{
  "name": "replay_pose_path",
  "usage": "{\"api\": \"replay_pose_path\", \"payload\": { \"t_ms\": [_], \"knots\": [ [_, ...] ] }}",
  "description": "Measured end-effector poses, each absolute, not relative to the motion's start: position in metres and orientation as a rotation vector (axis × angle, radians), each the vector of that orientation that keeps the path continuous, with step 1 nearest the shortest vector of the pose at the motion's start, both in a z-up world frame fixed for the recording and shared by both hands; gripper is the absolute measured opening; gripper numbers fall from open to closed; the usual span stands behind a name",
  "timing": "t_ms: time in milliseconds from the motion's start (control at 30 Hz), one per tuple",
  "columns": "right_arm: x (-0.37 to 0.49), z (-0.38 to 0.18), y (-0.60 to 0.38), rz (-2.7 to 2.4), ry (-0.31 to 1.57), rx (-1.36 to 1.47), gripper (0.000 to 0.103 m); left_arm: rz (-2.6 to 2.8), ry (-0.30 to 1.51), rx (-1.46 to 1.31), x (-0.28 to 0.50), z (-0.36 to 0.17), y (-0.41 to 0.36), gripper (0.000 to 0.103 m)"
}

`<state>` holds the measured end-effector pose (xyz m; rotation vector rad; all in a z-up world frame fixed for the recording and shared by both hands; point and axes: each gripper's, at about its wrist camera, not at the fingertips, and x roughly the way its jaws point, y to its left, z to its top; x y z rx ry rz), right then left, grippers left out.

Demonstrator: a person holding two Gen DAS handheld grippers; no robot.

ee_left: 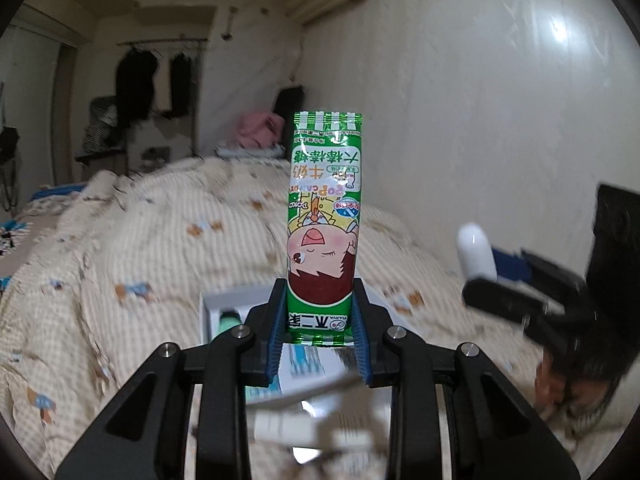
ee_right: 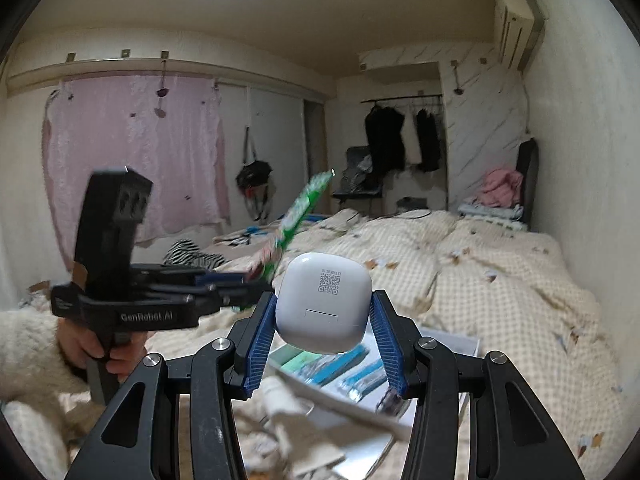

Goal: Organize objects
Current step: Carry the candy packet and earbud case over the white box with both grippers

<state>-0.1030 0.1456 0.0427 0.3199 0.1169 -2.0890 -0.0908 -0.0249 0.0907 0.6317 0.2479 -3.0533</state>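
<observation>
My left gripper (ee_left: pixel 320 312) is shut on a green candy packet (ee_left: pixel 323 220) with a cartoon face, held upright above the bed. My right gripper (ee_right: pixel 324 320) is shut on a white earbuds case (ee_right: pixel 323 305) with a QR code, also held above the bed. Each gripper shows in the other's view: the right one with the white case (ee_left: pixel 476 254) at the right of the left wrist view, the left one (ee_right: pixel 224 280) with the green packet (ee_right: pixel 300 212) at the left of the right wrist view. Both hover over a white box (ee_right: pixel 452 346) of small items.
The white box (ee_left: pixel 224 300) lies on a checked cream duvet (ee_left: pixel 152 248) and holds teal and blue packets (ee_right: pixel 340 364). Crumpled paper (ee_right: pixel 304 412) lies in front of it. A wall (ee_left: pixel 500 120) runs along the bed's right side. Clothes hang at the far end.
</observation>
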Motion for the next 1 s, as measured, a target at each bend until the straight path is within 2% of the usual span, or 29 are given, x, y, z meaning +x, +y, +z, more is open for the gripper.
{"api": "replay_pose_path", "payload": {
  "t_ms": [167,300,400,500,600,733,1000],
  "knots": [
    [-0.100,0.044,0.137,-2.345,0.089,0.183,0.047,-2.994,0.255,0.534,-0.117,0.105,-0.020,0.031],
    [-0.111,0.049,0.133,-2.382,0.057,0.177,0.047,-2.983,0.465,0.481,-0.131,0.115,-0.030,0.031],
    [-0.121,0.045,0.131,-2.398,0.032,0.210,0.047,-2.970,0.597,0.453,-0.128,0.102,-0.035,0.031],
    [-0.128,0.030,0.130,-2.425,-0.007,0.255,0.047,-2.919,0.648,0.452,-0.128,0.083,-0.037,0.031],
    [-0.129,0.021,0.127,-2.435,-0.024,0.303,0.047,-2.898,0.596,0.507,-0.133,0.067,-0.032,0.031],
    [-0.131,0.012,0.116,-2.421,0.001,0.363,0.047,-2.901,0.429,0.541,-0.138,0.057,-0.020,0.031],
    [-0.148,0.020,0.110,-2.412,0.021,0.450,0.047,-2.893,0.363,0.560,-0.152,0.032,-0.014,0.031]
  ]
}}
